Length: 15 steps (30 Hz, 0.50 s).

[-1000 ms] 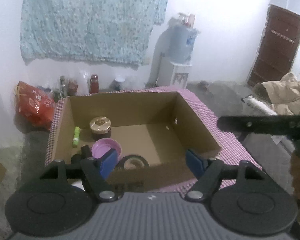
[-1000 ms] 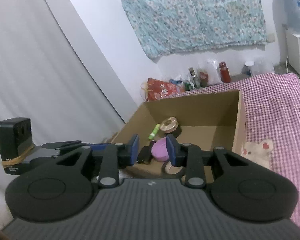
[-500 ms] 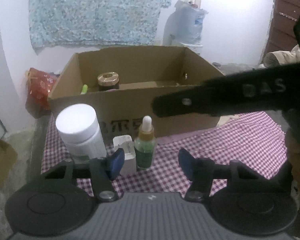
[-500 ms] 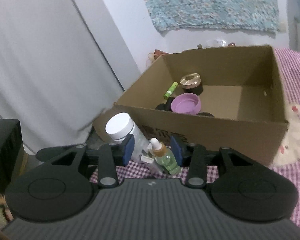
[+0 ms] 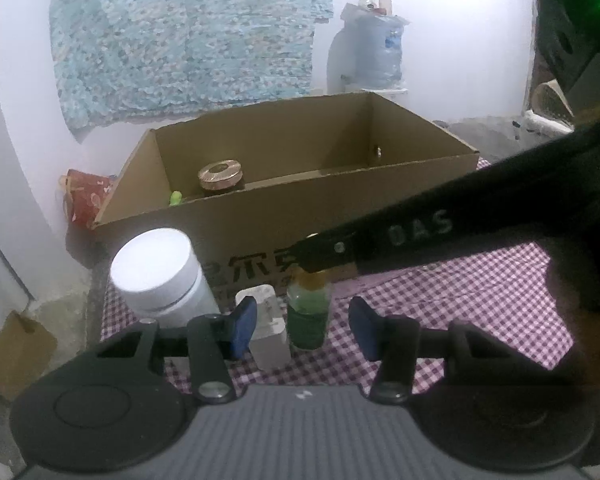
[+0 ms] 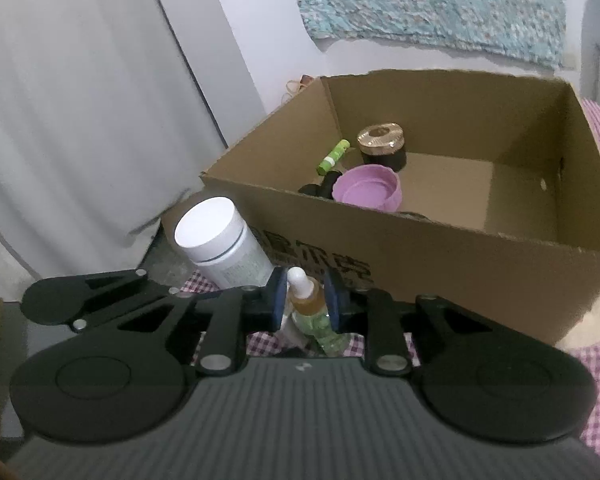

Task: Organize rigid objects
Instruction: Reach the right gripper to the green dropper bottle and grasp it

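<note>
The right tongs (image 6: 306,300) are closed narrowly on the neck of a green dropper bottle (image 6: 314,312), low in the middle of the right wrist view, their blue pads (image 6: 278,300) having just drawn in against it; the bottle appears slightly tilted, its base still on the checked cloth (image 5: 460,300). In the left wrist view the left tongs (image 5: 302,330) stand partly open, having been narrowing, with a small white block (image 5: 266,330) and the same dropper bottle between the pads but no pad seen to press on either. The arm of the right tongs is seen crossing that frame from the right, ending over the bottle's cap. Left of the bottle a white-lidded jar (image 6: 220,240) stands upright, just beside the front wall of the cardboard box (image 6: 480,252). Inside the box a gold-lidded dark jar (image 6: 382,146), a green tube (image 6: 334,156) and a purple lid (image 6: 370,192) are already lodged. The step in hand is judged to be the pickup of the dropper bottle. A lift clear of the box's front rim is called for next, then a release inside, with care that the slim neck does not slip.
</note>
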Motion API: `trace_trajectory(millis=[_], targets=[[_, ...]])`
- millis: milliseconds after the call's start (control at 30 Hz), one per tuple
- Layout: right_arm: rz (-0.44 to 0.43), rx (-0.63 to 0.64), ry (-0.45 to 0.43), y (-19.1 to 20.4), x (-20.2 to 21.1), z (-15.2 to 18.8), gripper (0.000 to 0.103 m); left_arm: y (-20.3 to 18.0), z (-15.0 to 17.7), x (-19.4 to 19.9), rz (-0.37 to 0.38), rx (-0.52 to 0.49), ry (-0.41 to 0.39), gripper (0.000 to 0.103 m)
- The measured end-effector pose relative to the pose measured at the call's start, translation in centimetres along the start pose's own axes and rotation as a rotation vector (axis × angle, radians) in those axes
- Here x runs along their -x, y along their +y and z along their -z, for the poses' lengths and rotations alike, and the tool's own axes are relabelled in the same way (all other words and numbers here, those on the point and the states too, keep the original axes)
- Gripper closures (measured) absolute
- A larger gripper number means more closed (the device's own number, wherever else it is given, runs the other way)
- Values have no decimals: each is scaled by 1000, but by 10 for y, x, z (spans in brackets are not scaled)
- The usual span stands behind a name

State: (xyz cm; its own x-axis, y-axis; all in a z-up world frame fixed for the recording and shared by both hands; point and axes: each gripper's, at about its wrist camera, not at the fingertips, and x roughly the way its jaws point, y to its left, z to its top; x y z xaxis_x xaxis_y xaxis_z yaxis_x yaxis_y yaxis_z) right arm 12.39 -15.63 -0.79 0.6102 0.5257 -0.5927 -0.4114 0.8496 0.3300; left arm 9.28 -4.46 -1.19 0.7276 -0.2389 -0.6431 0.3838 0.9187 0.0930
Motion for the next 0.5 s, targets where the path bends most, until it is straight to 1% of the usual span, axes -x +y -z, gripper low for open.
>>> trace_trajectory(millis=[100,167,233,300,400,500], targets=[[14,-30,-2,-9,4,2,85,-5,-3,-6,4,-33,4,53],[5,-60,1,-16,6,5,86,-11,-5,-12,-16,-72,5,53],[-11,-88,9,-22,5,8,86,-19,-8,-17,-41,-123,6,56],[-14,-102,13,-26,5,11,86,-24,-10,-22,-48,-151,19,61],[-17,-115,11,-31,5,12,86,-29,-12,-31,-67,-188,47,66],[-37,-131,2,-36,6,11,86,-30,-13,-36,-74,-195,64,69]])
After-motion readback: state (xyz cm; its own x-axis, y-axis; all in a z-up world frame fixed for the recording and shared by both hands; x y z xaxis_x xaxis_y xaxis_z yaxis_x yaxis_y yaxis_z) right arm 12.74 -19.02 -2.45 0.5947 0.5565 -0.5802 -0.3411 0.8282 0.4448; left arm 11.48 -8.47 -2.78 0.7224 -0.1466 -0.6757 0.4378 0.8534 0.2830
